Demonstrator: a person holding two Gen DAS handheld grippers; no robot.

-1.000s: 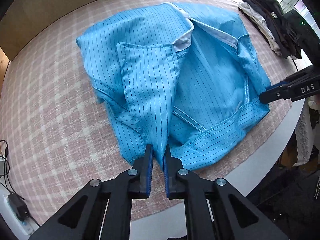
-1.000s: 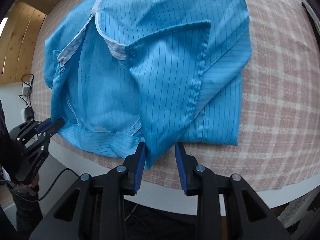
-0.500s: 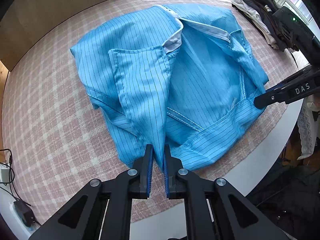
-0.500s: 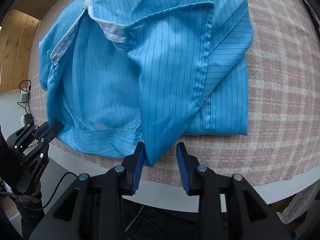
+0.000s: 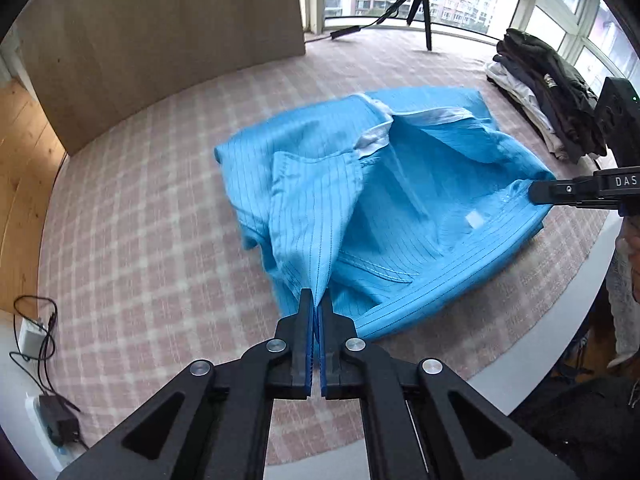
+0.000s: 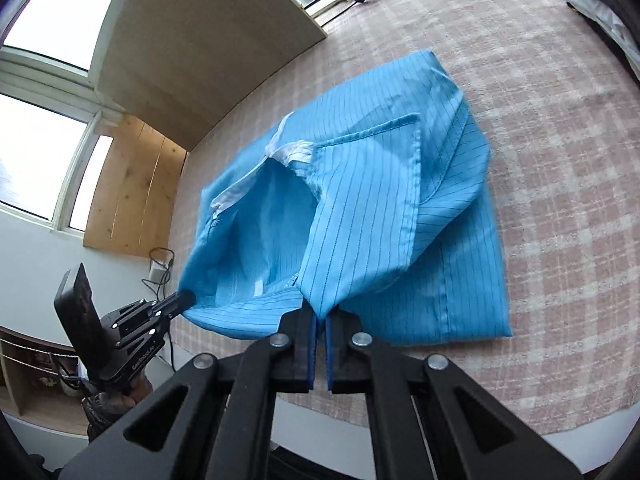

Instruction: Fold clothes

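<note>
The thin, pinstriped bright-blue shirt (image 5: 400,216) lies half-folded on the pink checked woven tablecloth (image 5: 152,248). The left gripper (image 5: 315,300) and the right gripper (image 6: 320,316) each pinch a lifted hem corner between closed blue ribbed pads.

Both wrist cams close, angled down over table edge, from opposite hem corners; both see the blue shirt (image 5: 400,208) (image 6: 360,216), each other's gripper
</note>
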